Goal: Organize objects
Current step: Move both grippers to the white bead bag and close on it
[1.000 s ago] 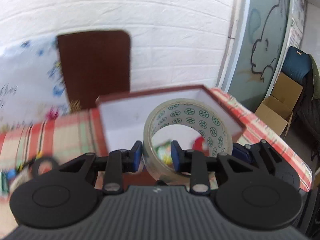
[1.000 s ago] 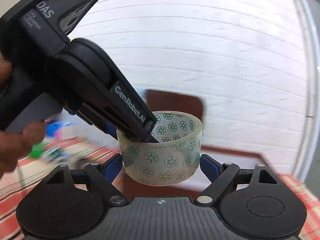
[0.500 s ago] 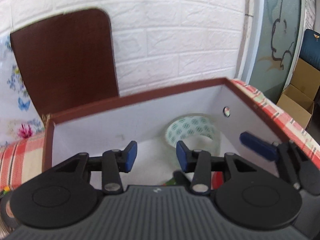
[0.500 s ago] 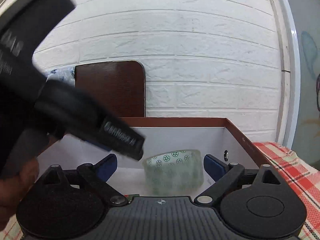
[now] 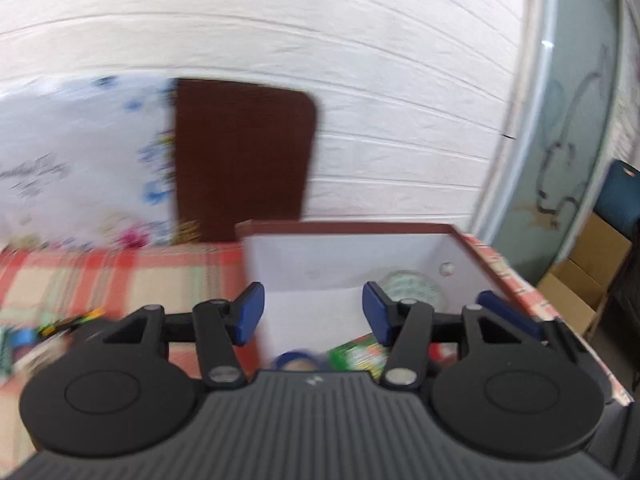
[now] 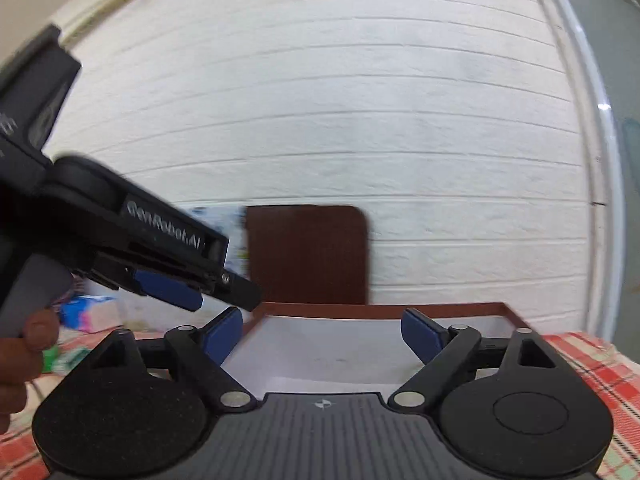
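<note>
On the checked cloth: a shallow box with a dark red-brown rim and white inside (image 5: 460, 256) stands on the red, green and cream plaid tablecloth (image 5: 100, 280), close to the white brick wall (image 5: 360, 80).
Tape: the clear roll of tape printed with green rosettes (image 5: 412, 292) lies inside the box, near its right wall, apart from both grippers.
Other contents: a green packet (image 5: 356, 356) and a blue ring (image 5: 296, 358) show at the near edge of the box, blurred.
Left gripper (image 5: 312, 312): its jaws have just been opening, blue pads apart, nothing between them.
Right gripper (image 6: 322, 336): jaws wide, just closing a little, empty, above the box's near edge.
Hand (image 6: 20, 360): grips the left gripper's handle.
</note>
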